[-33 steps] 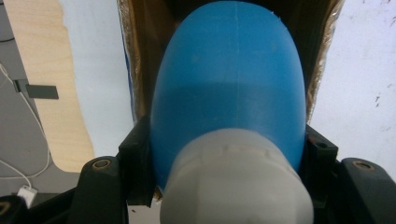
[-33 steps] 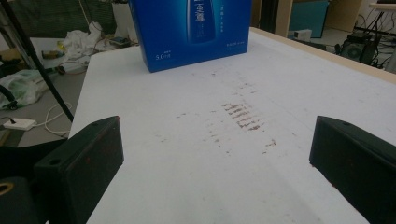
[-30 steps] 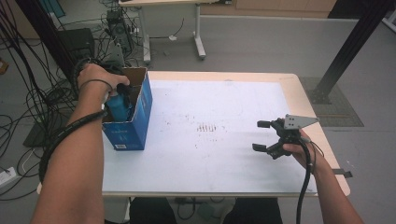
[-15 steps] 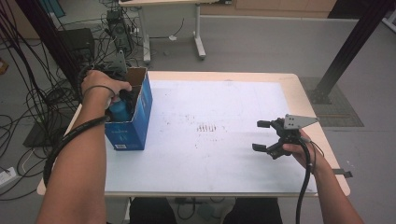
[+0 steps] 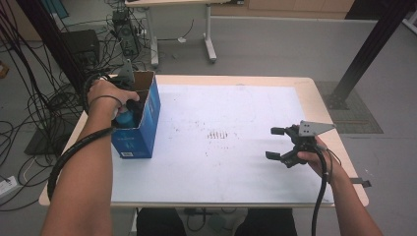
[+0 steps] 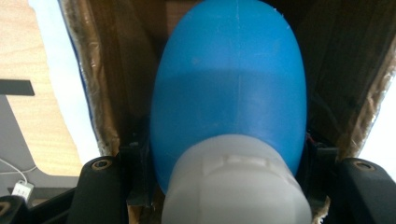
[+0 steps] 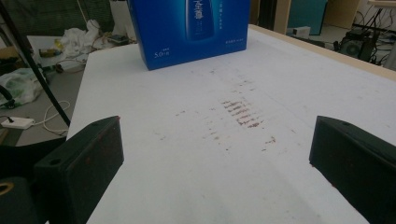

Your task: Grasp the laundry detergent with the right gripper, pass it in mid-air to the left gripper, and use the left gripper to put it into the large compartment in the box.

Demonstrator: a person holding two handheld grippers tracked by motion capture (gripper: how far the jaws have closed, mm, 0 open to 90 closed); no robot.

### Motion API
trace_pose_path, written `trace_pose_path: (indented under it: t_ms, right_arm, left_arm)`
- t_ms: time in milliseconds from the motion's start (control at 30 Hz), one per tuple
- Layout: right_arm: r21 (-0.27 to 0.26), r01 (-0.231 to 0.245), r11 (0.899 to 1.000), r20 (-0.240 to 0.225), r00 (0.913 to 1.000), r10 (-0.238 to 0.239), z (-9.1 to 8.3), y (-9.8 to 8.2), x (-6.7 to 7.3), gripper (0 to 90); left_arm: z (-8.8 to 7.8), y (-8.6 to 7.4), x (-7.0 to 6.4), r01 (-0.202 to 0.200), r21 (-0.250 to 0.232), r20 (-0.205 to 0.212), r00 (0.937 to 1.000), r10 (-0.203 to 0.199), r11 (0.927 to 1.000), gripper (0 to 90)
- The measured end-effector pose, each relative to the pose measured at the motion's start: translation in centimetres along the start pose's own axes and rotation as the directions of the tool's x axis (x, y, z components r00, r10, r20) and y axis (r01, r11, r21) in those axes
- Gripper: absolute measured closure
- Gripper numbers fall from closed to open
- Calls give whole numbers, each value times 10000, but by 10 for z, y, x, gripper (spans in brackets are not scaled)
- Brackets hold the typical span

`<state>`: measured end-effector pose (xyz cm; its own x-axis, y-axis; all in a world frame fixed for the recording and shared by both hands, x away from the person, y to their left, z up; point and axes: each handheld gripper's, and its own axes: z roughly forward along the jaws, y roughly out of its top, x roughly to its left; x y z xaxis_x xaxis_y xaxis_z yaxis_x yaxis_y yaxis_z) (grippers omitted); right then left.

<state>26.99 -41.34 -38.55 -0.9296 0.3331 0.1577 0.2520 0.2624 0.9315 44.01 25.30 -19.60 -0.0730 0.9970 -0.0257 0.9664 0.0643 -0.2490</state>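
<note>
The left gripper (image 6: 229, 163) reaches down into the open blue box (image 5: 147, 120) at the table's (image 5: 246, 187) left edge, its jaws clamped on a blue bottle (image 6: 229, 98) with a white cap (image 6: 233, 186), inside the box. The right gripper (image 5: 279, 145) hangs over the table's right side, jaws wide apart, holding nothing.

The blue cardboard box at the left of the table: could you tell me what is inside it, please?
A blue bottle with a white cap, clamped in the left gripper, stands inside the blue box. The bottle and the hand hide the box's bottom.
</note>
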Motion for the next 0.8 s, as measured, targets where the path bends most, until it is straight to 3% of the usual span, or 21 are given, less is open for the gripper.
trace_pose_path:
  t_ms: [800]
  right_arm:
    - [-34,33,10000,32,10000,-33,-1,1,2,29]
  left_arm:
    - [1,-2,0,65,-29,5,10000,-65,10000,376]
